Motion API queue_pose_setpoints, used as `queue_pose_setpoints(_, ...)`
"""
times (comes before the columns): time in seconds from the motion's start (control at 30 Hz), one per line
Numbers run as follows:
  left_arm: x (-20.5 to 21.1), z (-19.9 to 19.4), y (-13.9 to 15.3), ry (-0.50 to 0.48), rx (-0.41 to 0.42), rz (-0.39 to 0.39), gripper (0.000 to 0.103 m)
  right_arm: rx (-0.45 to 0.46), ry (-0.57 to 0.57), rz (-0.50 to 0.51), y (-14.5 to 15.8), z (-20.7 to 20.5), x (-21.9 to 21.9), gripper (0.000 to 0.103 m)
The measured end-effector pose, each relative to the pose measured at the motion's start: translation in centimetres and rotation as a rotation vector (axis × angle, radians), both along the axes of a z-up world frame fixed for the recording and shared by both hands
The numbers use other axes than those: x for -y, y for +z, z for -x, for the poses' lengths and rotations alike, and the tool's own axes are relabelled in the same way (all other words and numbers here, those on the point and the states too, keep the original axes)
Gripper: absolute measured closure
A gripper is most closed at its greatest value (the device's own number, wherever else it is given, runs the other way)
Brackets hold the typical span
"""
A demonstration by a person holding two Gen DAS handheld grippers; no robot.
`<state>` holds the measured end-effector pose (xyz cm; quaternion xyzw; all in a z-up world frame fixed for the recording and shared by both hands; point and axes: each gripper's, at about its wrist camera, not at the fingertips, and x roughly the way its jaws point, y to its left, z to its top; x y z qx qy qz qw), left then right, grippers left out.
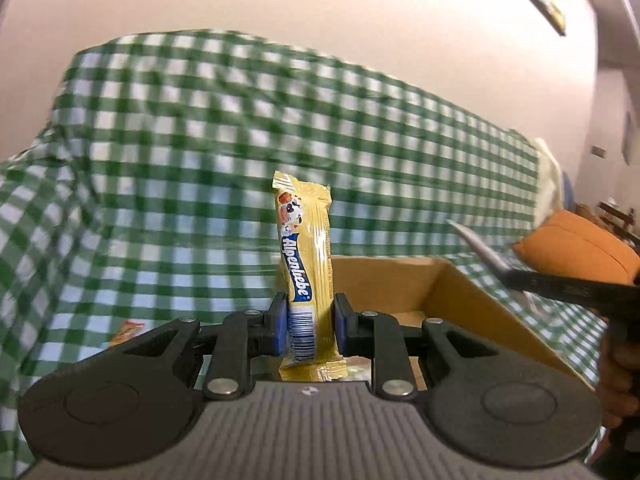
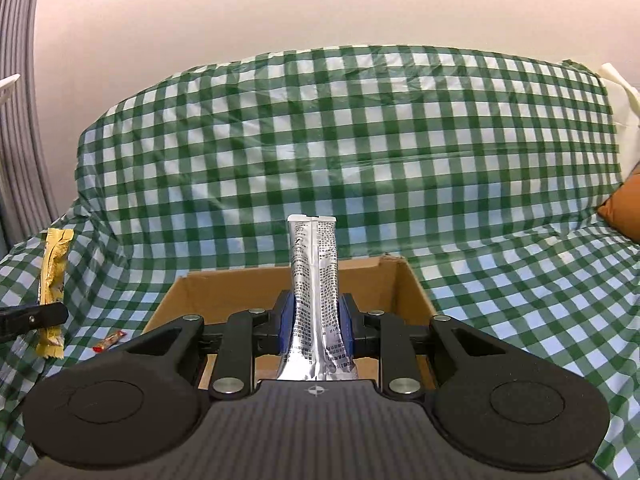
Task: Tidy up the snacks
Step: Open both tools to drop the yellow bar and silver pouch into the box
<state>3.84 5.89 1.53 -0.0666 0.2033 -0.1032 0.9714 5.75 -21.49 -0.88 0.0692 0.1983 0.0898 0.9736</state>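
My left gripper (image 1: 310, 320) is shut on a yellow Alpenliebe stick pack (image 1: 306, 256), which stands upright between the blue pads. My right gripper (image 2: 316, 320) is shut on a silver foil packet (image 2: 316, 276) with its printed back towards the camera, also upright. An open cardboard box (image 2: 224, 292) sits on the checked cloth just beyond the right gripper. In the left wrist view the box (image 1: 380, 280) lies ahead and to the right. The yellow pack (image 2: 54, 276) shows at the far left of the right wrist view. The silver packet (image 1: 476, 246) slants in at the right of the left wrist view.
A green-and-white checked cloth (image 2: 360, 140) covers the sofa seat and back. A small red snack packet (image 2: 110, 340) lies on the cloth left of the box. An orange cushion (image 2: 624, 212) rests at the right end. A hand (image 1: 616, 380) shows at the right edge.
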Motion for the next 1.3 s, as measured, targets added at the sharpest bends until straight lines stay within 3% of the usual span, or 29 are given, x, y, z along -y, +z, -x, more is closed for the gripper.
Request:
queue_pose_setpoints(0.47, 6.9, 1.0, -1.2, -0.205, 0.073, -0.117, 0.077, -0.005, -0.026, 0.007, -0.1, -0.3, -0.2, 0.077)
queue_pose_setpoints(1.3, 7.4, 0.1, -1.7, -0.231, 0.065, -0.108, 0.077, 0.006, -0.029, 0.031, -0.2, 0.0, -0.5, 0.077)
